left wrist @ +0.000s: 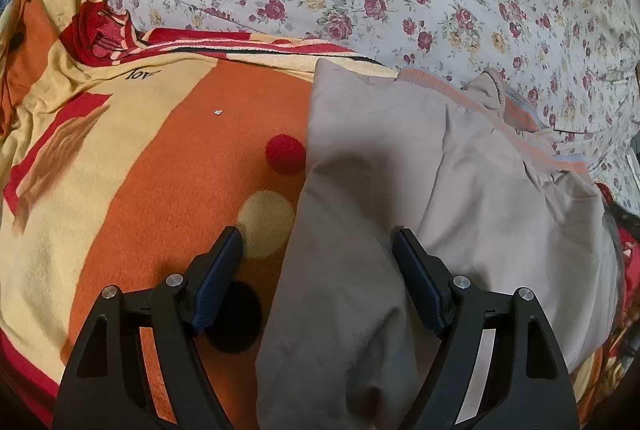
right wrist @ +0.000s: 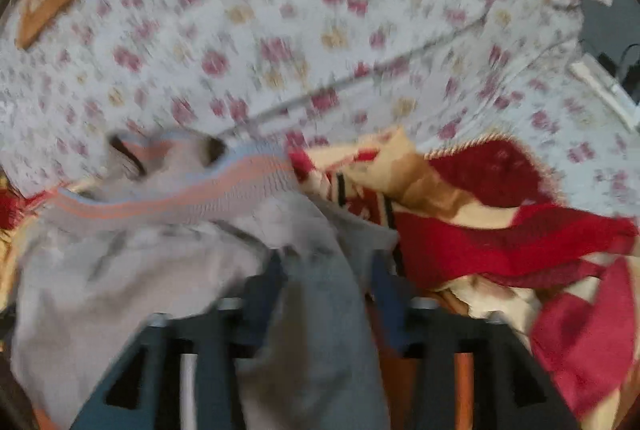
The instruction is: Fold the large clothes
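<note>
1. The beige garment [left wrist: 420,166] lay on the orange blanket [left wrist: 168,166], filling the left wrist view from 3 o'clock down to 6 o'clock, its striped ribbed hem [left wrist: 552,150] at about 2 o'clock. Part of it was already doubled over, so I judged the fold to be midway.
2. The left gripper [left wrist: 318,262] stood wide. A folded edge of the garment ran between its fingers, but the pads did not press on it (a release or a fresh approach, I could not say which).
3. The right gripper [right wrist: 326,270] stood narrower, with a band of grey-beige cloth running up between its fingers; blur hid whether the pads actually pinched it, so I could not tell.
4. The next move, as I judged it, called for a firm hold on an edge and carrying it across without dragging the layer beneath.
5. Only the left view showed the garment's flat folded panel. Only the right view showed the rumpled red blanket folds [right wrist: 500,230] at 3 o'clock and the floral sheet [right wrist: 280,30] stretching to 12 o'clock.
</note>
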The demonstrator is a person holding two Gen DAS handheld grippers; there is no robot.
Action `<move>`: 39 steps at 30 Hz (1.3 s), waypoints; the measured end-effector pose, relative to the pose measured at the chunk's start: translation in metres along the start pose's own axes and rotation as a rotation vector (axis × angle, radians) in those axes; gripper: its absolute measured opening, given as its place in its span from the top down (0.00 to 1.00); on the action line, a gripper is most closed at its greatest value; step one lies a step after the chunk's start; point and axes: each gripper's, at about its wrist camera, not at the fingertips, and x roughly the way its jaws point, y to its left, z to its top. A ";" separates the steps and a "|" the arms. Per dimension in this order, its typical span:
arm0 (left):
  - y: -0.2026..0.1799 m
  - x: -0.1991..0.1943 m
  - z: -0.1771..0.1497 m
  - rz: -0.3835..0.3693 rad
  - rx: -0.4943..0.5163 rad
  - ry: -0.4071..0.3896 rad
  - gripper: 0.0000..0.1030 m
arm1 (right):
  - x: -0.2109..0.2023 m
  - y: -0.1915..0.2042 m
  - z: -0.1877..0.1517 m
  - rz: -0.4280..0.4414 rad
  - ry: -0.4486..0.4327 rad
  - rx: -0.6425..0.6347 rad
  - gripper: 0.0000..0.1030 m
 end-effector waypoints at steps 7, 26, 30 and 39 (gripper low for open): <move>0.000 0.000 0.000 0.000 0.000 -0.001 0.24 | -0.041 0.066 -0.010 0.224 -0.007 -0.126 0.52; 0.001 0.001 0.001 -0.008 -0.006 0.009 0.23 | -0.010 0.142 -0.042 0.270 0.121 -0.225 0.52; 0.001 0.001 0.001 -0.011 -0.008 0.010 0.23 | -0.017 0.139 -0.049 0.301 0.113 -0.222 0.52; 0.026 0.003 0.019 -0.178 -0.134 0.073 0.21 | -0.021 0.133 -0.067 0.304 0.170 -0.248 0.51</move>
